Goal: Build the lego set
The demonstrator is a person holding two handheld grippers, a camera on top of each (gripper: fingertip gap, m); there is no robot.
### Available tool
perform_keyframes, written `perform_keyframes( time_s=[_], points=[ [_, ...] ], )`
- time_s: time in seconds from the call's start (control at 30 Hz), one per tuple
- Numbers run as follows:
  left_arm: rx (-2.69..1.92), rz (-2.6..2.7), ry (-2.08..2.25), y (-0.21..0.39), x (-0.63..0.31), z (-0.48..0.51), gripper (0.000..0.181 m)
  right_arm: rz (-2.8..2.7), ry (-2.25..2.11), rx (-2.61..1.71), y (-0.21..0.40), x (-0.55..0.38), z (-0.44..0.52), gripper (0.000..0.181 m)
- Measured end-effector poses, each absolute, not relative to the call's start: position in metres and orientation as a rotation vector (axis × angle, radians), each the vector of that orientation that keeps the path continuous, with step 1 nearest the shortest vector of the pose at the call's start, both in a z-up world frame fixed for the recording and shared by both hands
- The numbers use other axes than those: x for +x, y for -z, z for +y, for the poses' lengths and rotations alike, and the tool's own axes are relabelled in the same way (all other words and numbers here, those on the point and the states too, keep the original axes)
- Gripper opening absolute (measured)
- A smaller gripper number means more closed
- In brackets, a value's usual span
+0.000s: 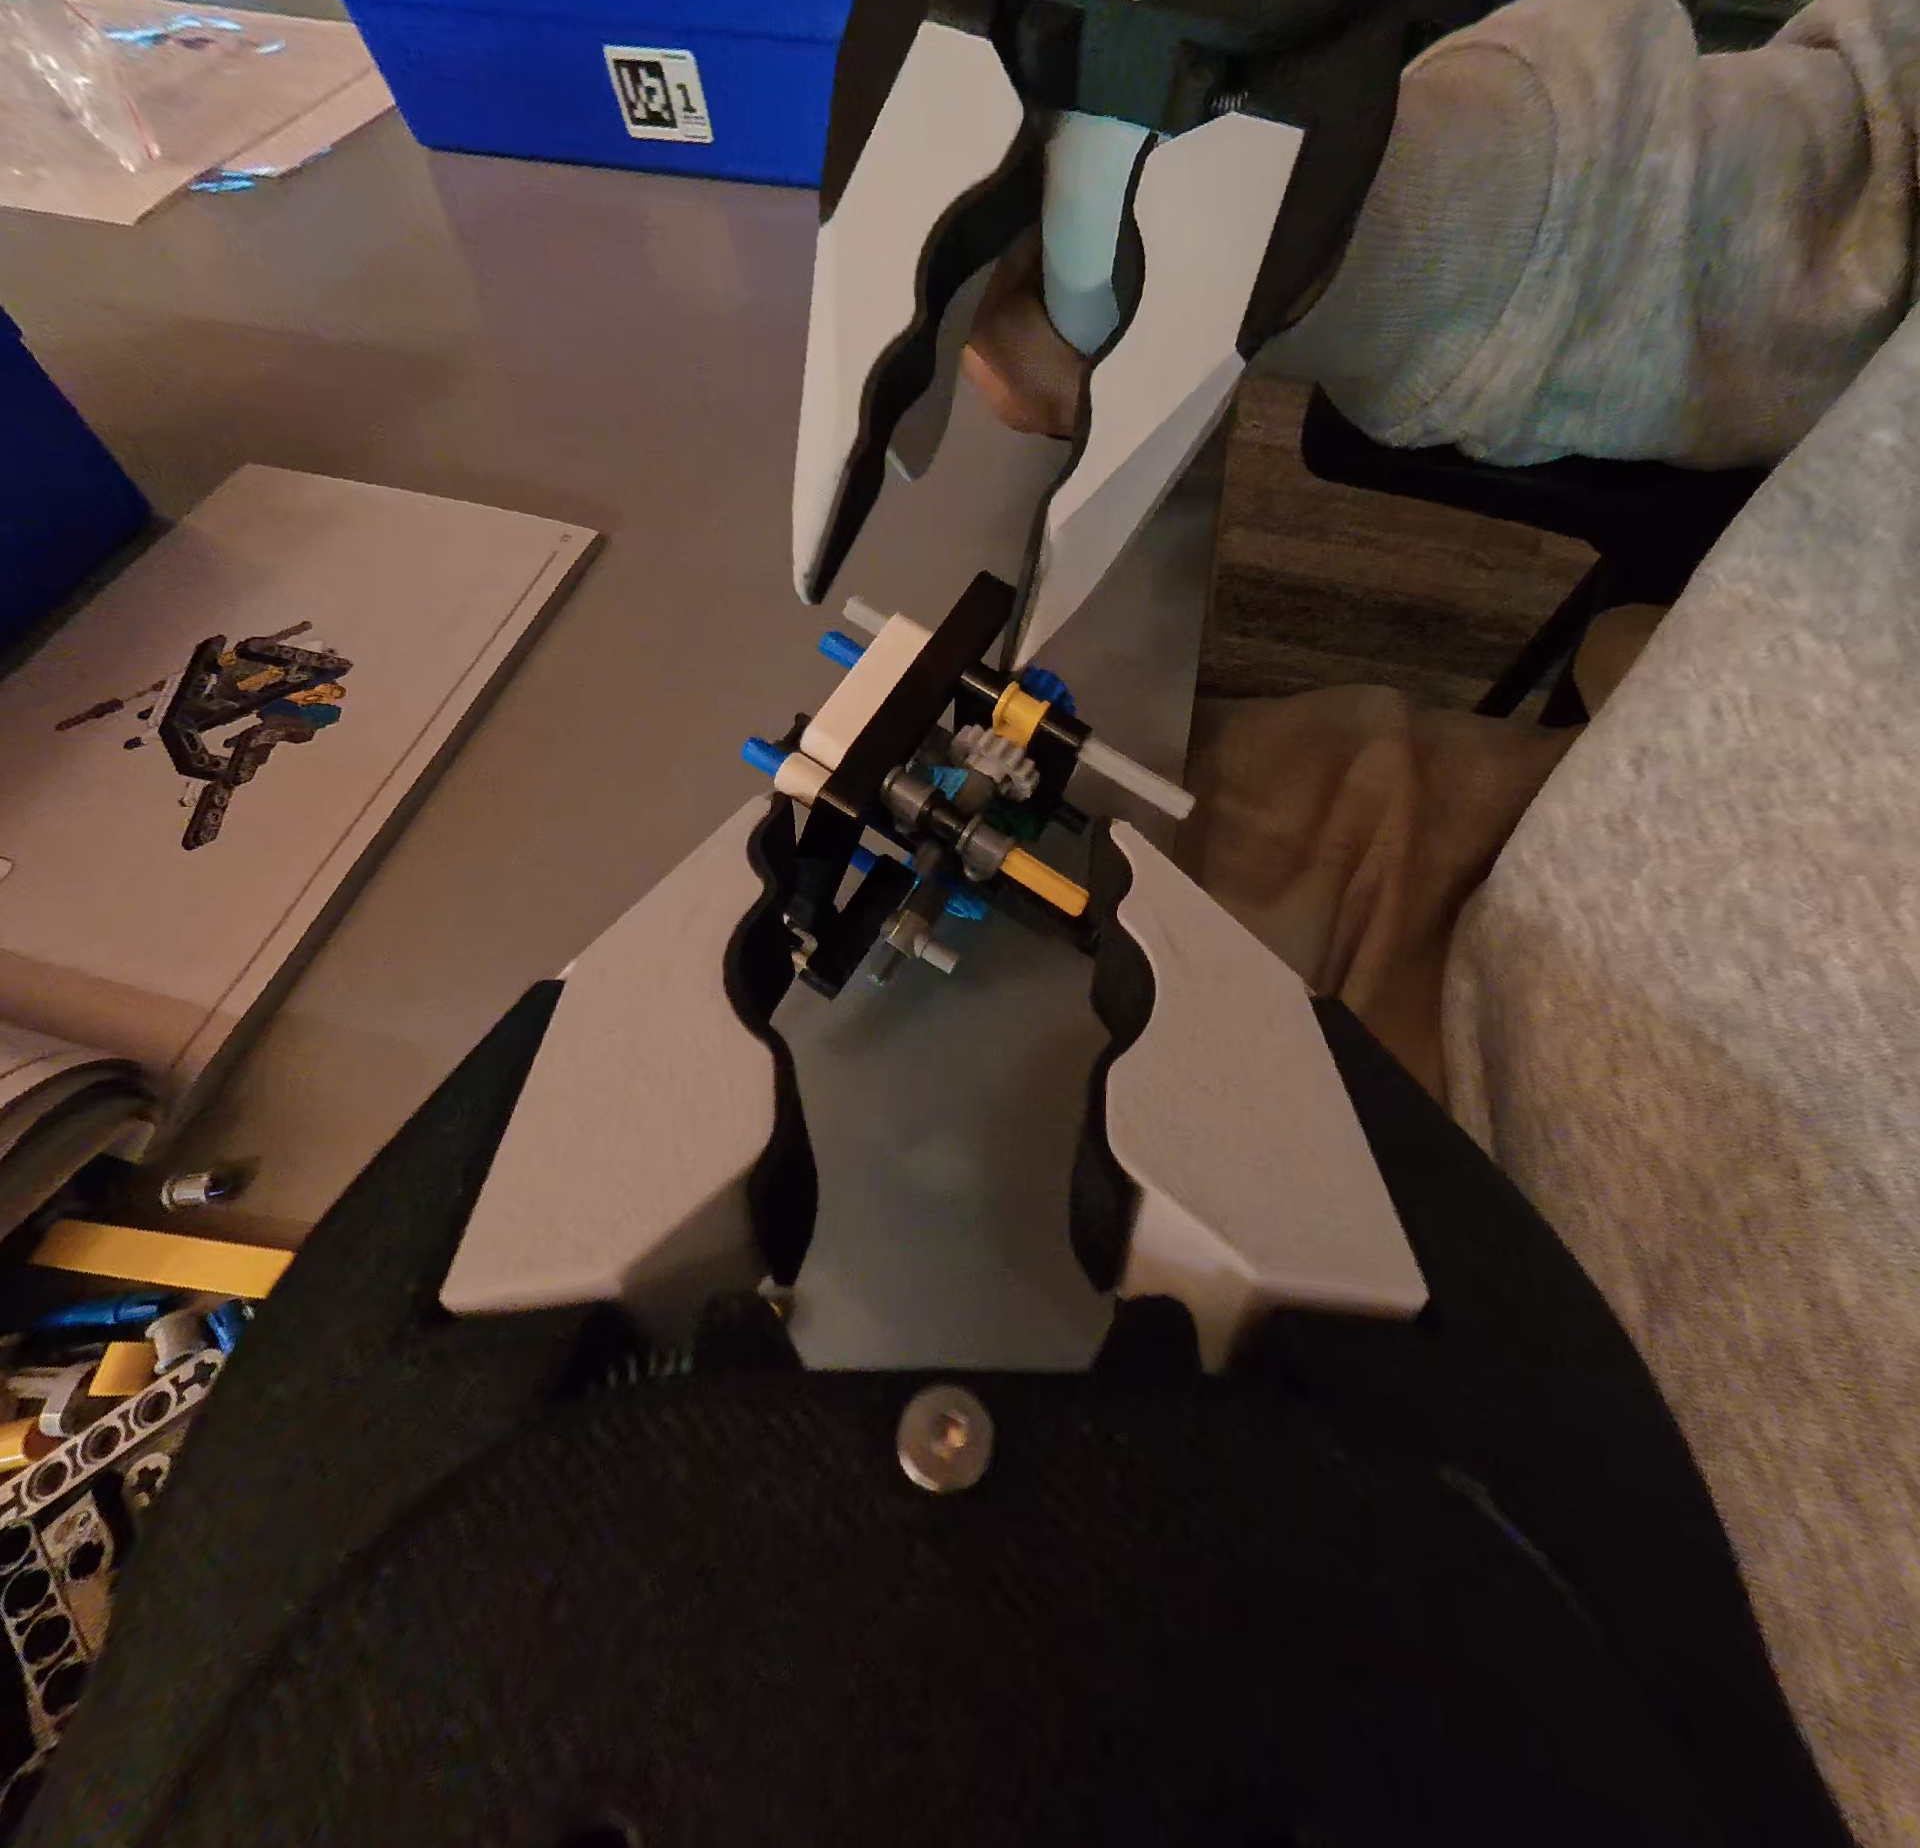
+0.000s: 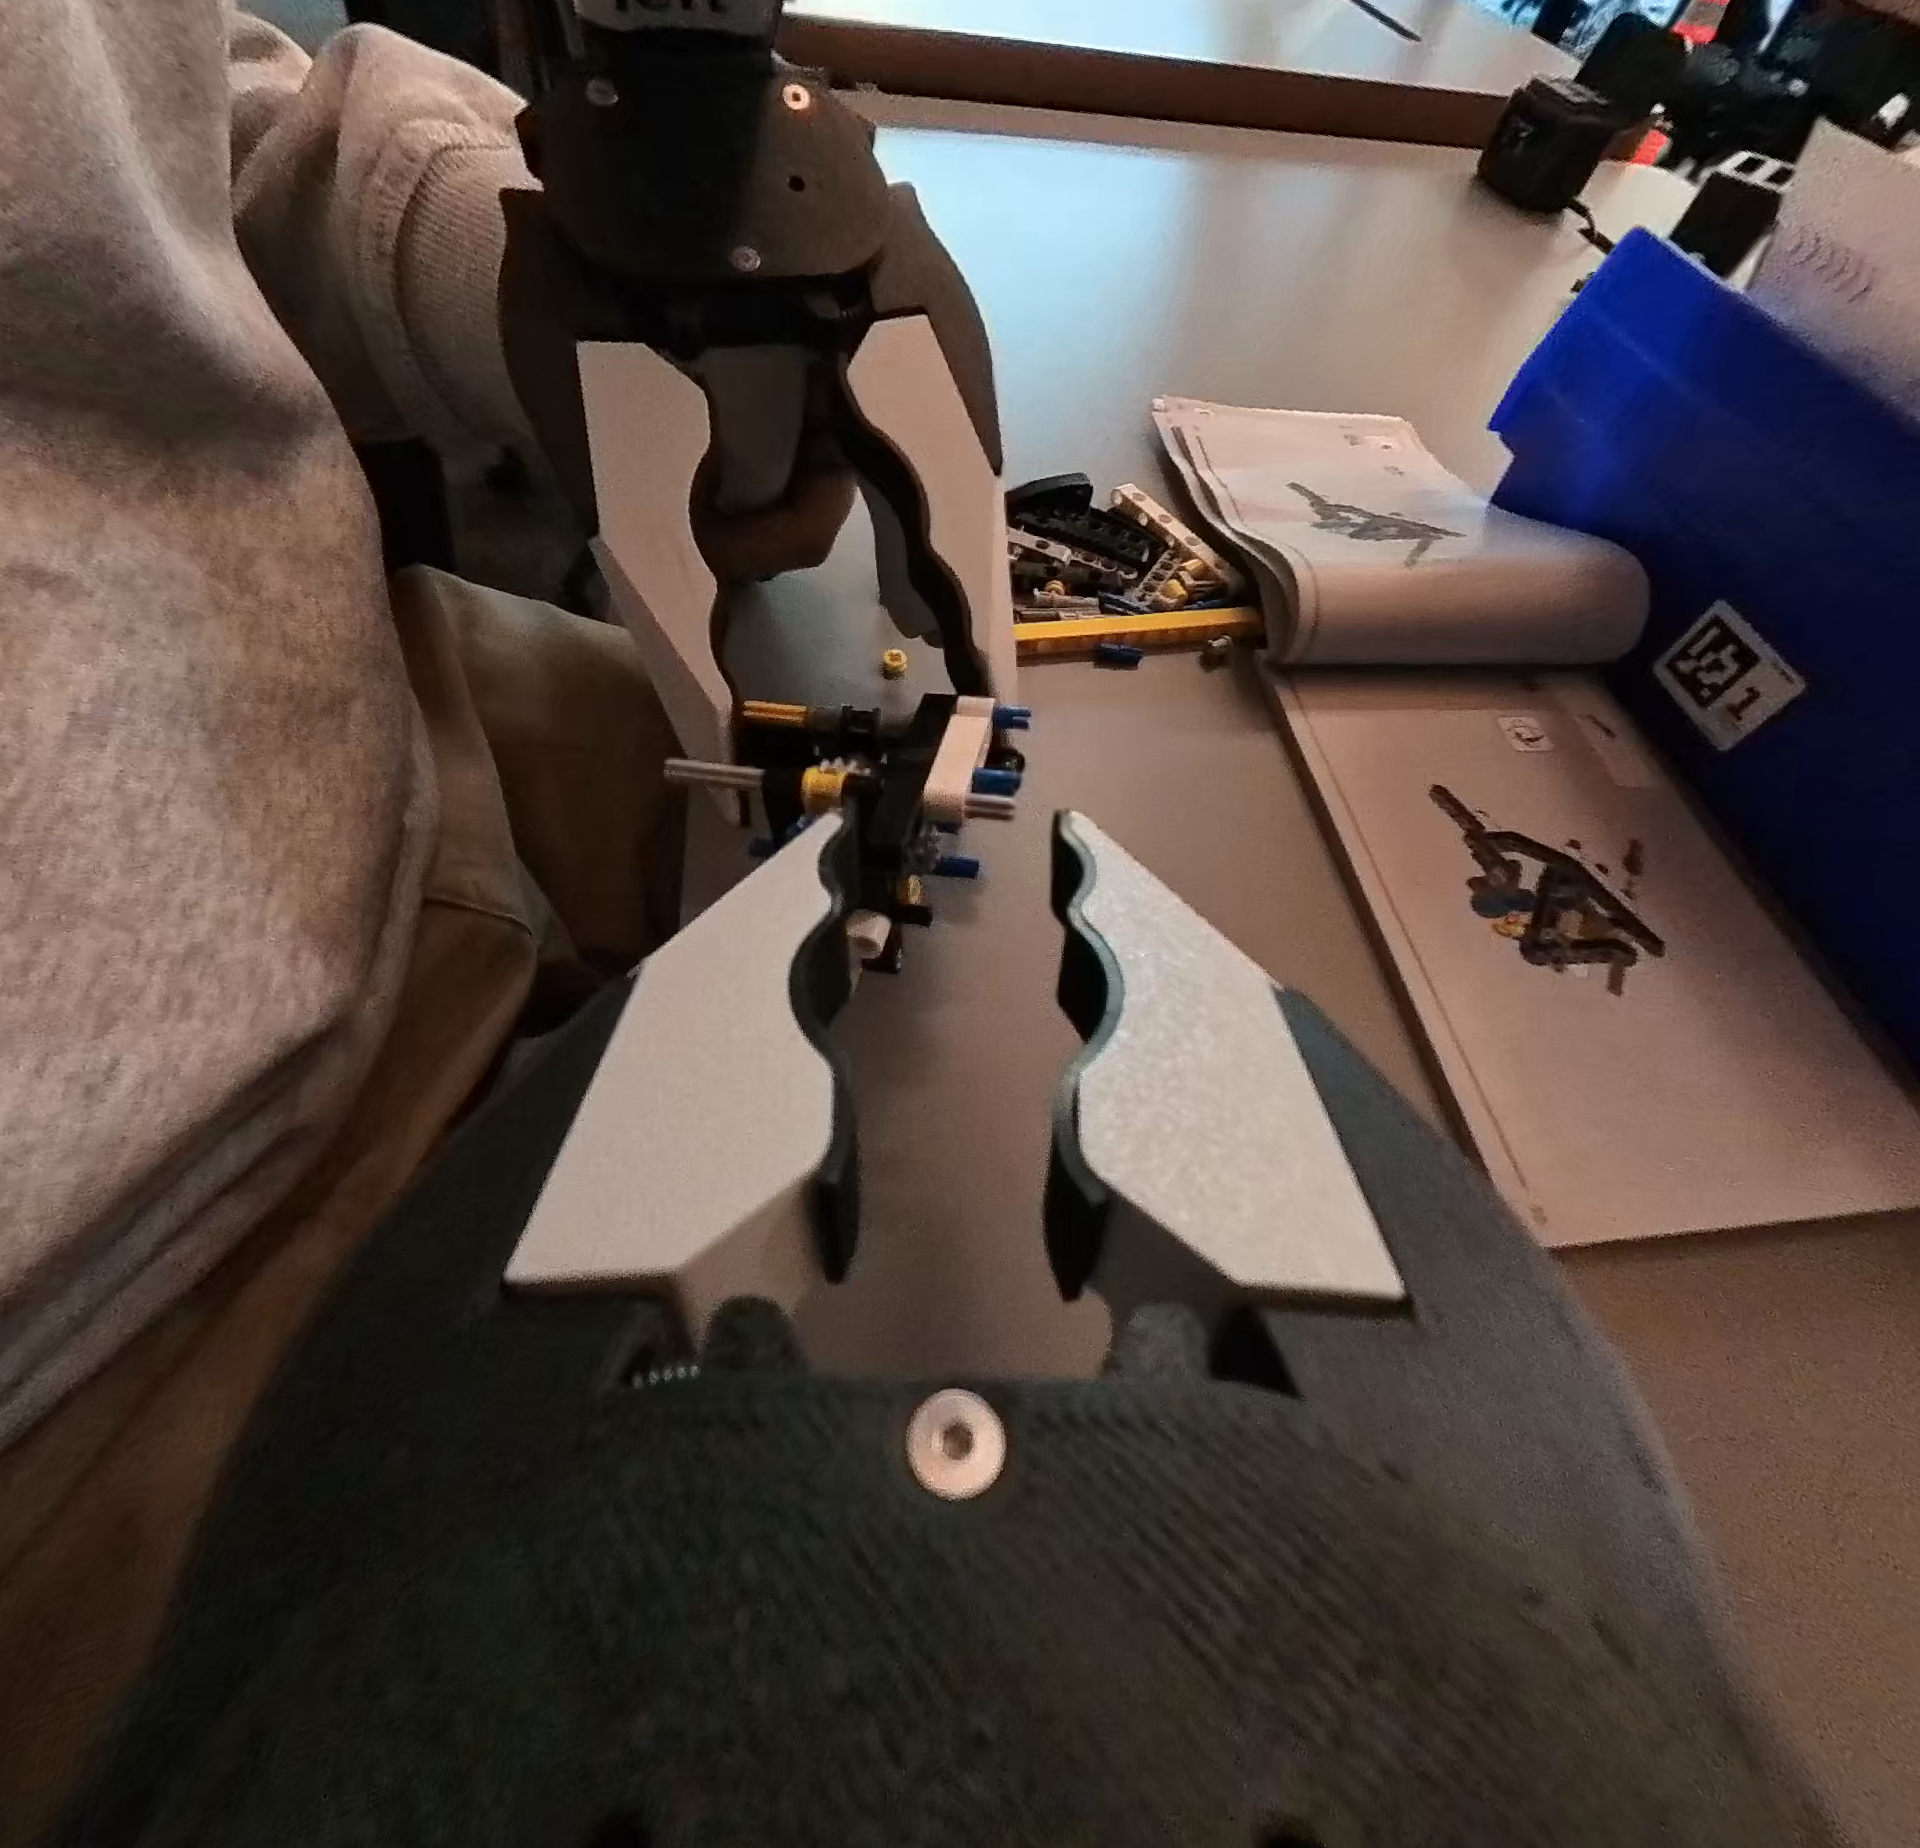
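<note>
Bricks in a loose pile (image 1: 94,1383) sit at the far left of my left wrist view. They are cut off by the frame edge, so I cannot count or sort them. Just beyond them the open instruction booklet (image 1: 260,707) lies flat on the grey table (image 1: 623,344).

In the middle, my left claw (image 1: 935,822) is clamped on the half-built assembly (image 1: 914,759) and holds it up off the table near the table's edge. I judge the assembly light and stiff. Its axles, gears and blue pins are only push-fitted, though, so a squeeze or pull on them could slide them out. The black frame beams and the white block look like the safe places to grip.

My own fingers hide the lower part of the frame, so I cannot see how much of it I actually hold.

From above, my right claw (image 1: 920,624) reaches in with its fingers spread and empty. In the right wrist view, my right claw (image 2: 951,827) has one finger against the black beam. Whether it presses or merely sits beside it, I cannot tell, as the dim light and blur smear the small parts.

At the far right, a grey sleeve (image 1: 1610,240) covers whatever lies behind it.
</note>
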State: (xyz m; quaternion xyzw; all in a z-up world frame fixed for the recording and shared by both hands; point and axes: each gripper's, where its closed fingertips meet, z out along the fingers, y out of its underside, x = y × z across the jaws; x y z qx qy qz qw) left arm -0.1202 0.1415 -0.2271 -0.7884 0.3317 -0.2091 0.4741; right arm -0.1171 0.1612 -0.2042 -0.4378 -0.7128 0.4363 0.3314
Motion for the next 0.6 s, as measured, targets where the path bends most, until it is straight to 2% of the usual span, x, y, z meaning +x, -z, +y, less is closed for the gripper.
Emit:
perform_keyframes(
  time_s=[0.03, 0.1, 0.27, 0.6],
  points=[
    [-1.929, 0.81, 0.512, 0.227, -0.12, 0.142, 0.054, -1.853, -1.16, -1.154, 0.203, -0.116, 0.162, 0.038],
    [-1.931, 0.806, 0.506, 0.227, -0.121, 0.142, 0.055, -1.817, -1.2, -1.174, 0.2, -0.116, 0.166, 0.047],
    [-1.934, 0.799, 0.504, 0.227, -0.122, 0.142, 0.055, -1.77, -1.27, -1.186, 0.194, -0.115, 0.166, 0.055],
    [-1.937, 0.788, 0.497, 0.227, -0.122, 0.143, 0.055, -1.781, -1.27, -1.184, 0.198, -0.122, 0.156, 0.051]
  ],
)
